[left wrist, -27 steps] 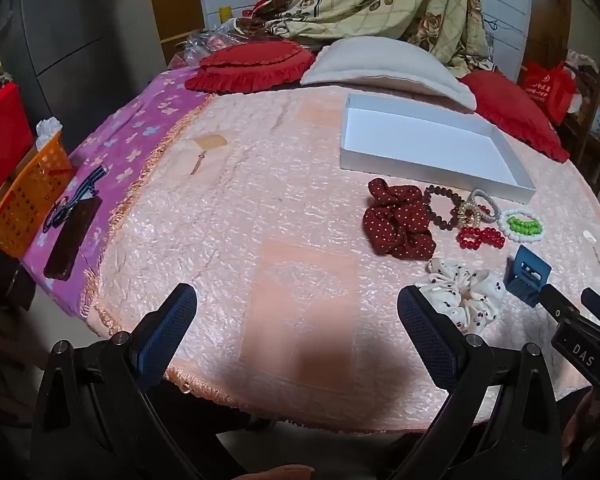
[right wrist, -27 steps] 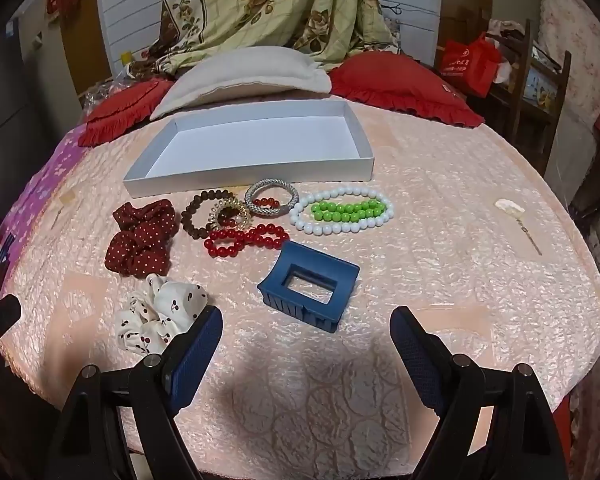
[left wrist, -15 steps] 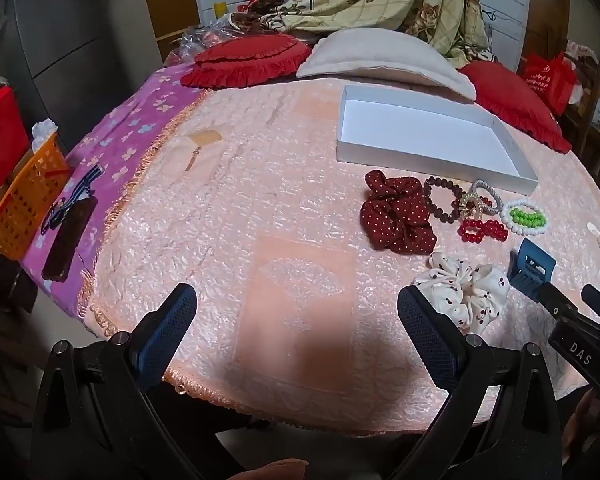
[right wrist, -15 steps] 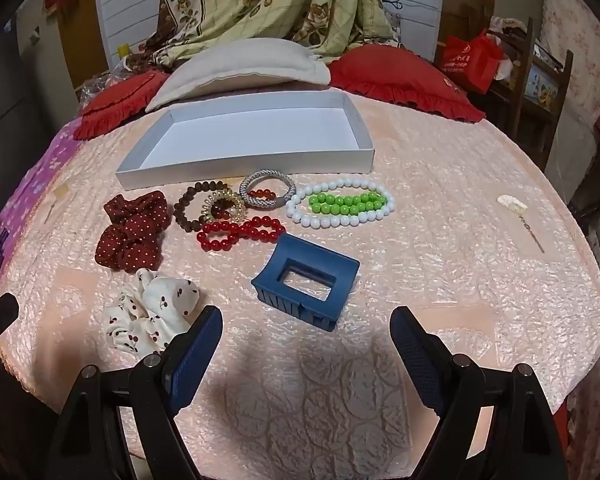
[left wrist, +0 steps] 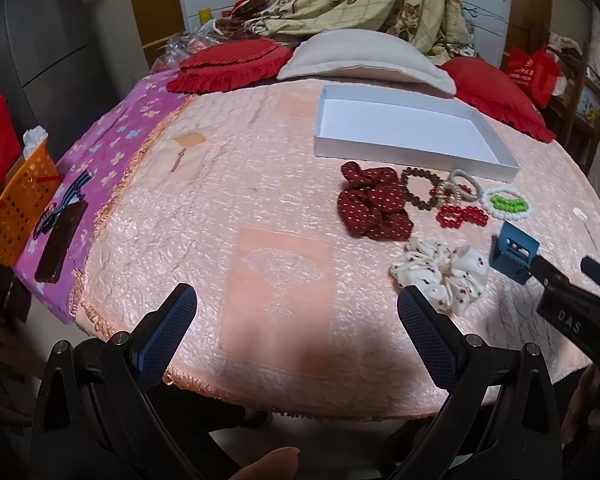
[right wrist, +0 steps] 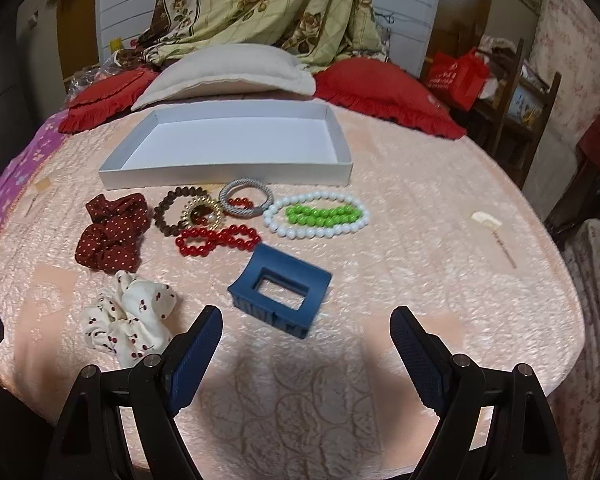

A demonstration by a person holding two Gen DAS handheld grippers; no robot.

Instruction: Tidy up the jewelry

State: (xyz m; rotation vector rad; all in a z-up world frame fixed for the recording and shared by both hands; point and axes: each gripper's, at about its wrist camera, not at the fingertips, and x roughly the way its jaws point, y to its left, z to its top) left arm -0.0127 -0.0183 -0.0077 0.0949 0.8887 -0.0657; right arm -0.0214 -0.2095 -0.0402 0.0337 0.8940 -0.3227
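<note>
An empty white tray [right wrist: 228,168] lies on the pink bedspread; it also shows in the left wrist view [left wrist: 396,152]. In front of it lie a dark red dotted scrunchie [right wrist: 112,232], a brown bead bracelet [right wrist: 168,212], a gold ring-shaped piece [right wrist: 202,214], a silver bangle [right wrist: 246,202], a red bead bracelet [right wrist: 216,240], a white bead necklace [right wrist: 316,220] around a green bead bracelet [right wrist: 320,216], a blue claw clip [right wrist: 280,290] and a white cherry scrunchie [right wrist: 128,316]. My right gripper [right wrist: 306,336] is open, just short of the clip. My left gripper [left wrist: 296,320] is open and empty, left of the white scrunchie [left wrist: 440,276].
Red cushions [right wrist: 384,92] and a beige pillow [right wrist: 228,72] lie behind the tray. A small cream hairpin [right wrist: 488,224] lies at the right. An orange basket [left wrist: 16,204] and a dark flat object [left wrist: 60,240] are at the left bed edge.
Both grippers have moved a little forward toward the jewelry; the items look slightly nearer. Both stay open and nothing was picked up.
</note>
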